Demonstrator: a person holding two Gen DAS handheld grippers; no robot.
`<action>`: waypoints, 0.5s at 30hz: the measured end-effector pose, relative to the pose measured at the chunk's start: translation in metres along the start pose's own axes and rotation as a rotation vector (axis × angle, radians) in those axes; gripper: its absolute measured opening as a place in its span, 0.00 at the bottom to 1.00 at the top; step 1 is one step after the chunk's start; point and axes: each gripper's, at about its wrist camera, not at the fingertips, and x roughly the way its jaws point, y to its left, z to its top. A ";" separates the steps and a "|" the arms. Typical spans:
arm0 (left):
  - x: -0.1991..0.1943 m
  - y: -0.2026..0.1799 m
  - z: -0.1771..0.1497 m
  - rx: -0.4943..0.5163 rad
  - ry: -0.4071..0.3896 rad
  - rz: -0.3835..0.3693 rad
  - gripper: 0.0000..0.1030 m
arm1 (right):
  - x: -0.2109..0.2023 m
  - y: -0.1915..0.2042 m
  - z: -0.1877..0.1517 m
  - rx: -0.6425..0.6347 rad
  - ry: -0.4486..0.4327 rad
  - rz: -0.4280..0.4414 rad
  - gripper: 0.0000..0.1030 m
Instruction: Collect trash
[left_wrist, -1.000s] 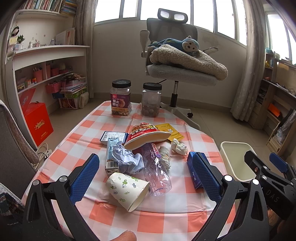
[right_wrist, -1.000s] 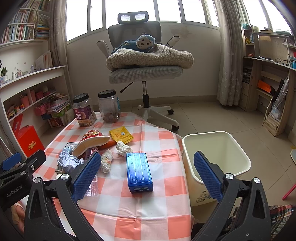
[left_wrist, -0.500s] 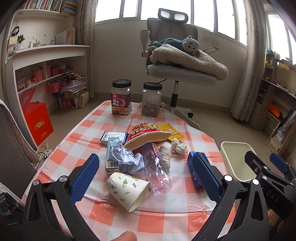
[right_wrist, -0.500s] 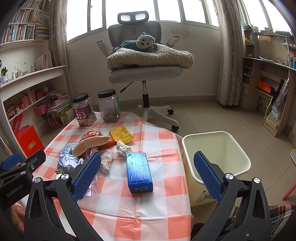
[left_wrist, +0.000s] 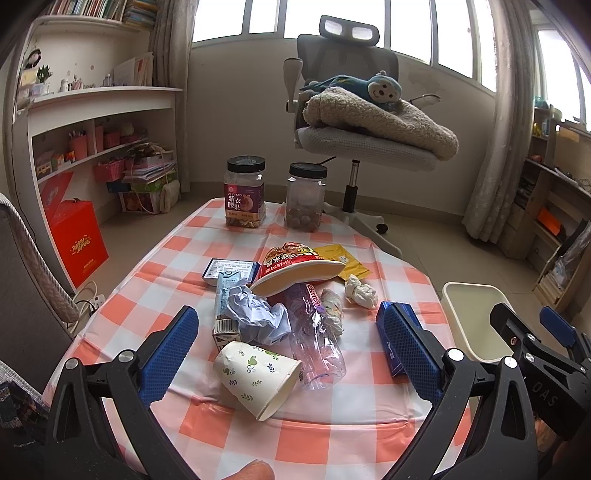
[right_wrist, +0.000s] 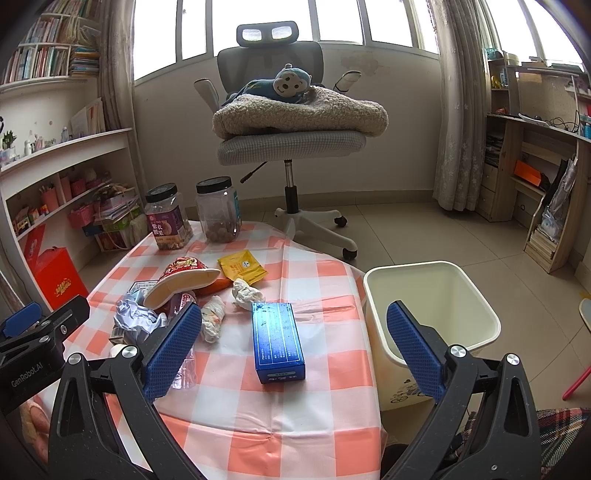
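Trash lies on the checked tablecloth: a paper cup on its side, a clear plastic bottle, crumpled paper, a milk carton, an instant-noodle bowl, a yellow sachet, tissue wads. A blue box lies near the right edge. A cream bin stands on the floor right of the table. My left gripper is open above the cup and bottle. My right gripper is open around the blue box, above it.
Two jars stand at the table's far end. An office chair with a blanket and a plush toy stands behind. Shelves are at left, a red box on the floor.
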 end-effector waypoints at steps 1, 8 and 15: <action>0.000 0.000 -0.001 -0.001 0.001 0.001 0.95 | 0.000 0.000 -0.001 -0.001 0.000 0.000 0.93; 0.004 0.003 -0.001 -0.014 0.016 0.006 0.95 | 0.001 0.001 0.000 0.004 0.008 0.000 0.93; 0.020 0.022 0.013 -0.081 0.081 0.030 0.95 | 0.018 0.009 0.007 0.017 0.087 0.020 0.93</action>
